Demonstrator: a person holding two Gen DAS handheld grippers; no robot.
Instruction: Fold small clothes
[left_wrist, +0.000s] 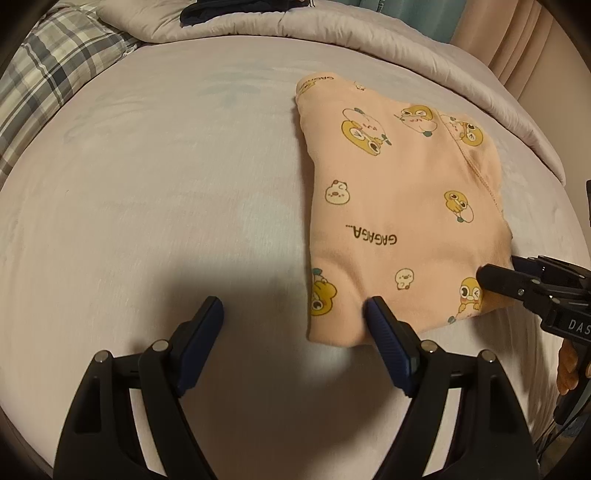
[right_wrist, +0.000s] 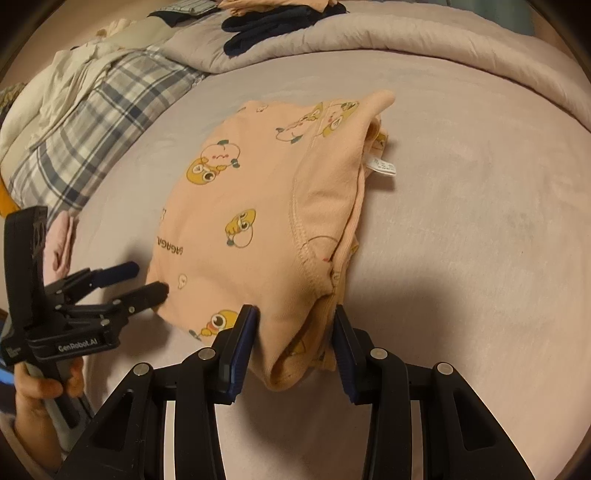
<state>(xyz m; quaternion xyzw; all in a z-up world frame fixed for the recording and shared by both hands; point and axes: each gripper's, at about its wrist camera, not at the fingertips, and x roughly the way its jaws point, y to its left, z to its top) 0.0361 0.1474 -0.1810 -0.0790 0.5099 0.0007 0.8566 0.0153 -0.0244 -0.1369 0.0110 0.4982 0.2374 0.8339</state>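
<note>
Right wrist | right hand-held gripper (right_wrist: 293, 334) spread around garment (right_wrist: 258, 221) edge | left hand-held gripper (left_wrist: 293, 314) agape, empty

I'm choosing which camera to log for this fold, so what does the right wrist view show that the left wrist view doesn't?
Only the right wrist view shows the white care label at the garment's edge and the stacked layers there. Only the left wrist view shows the printed word GAGAGA in full. Both show the folded peach garment on the bed, with the left gripper and right gripper open at its near edge.
</note>
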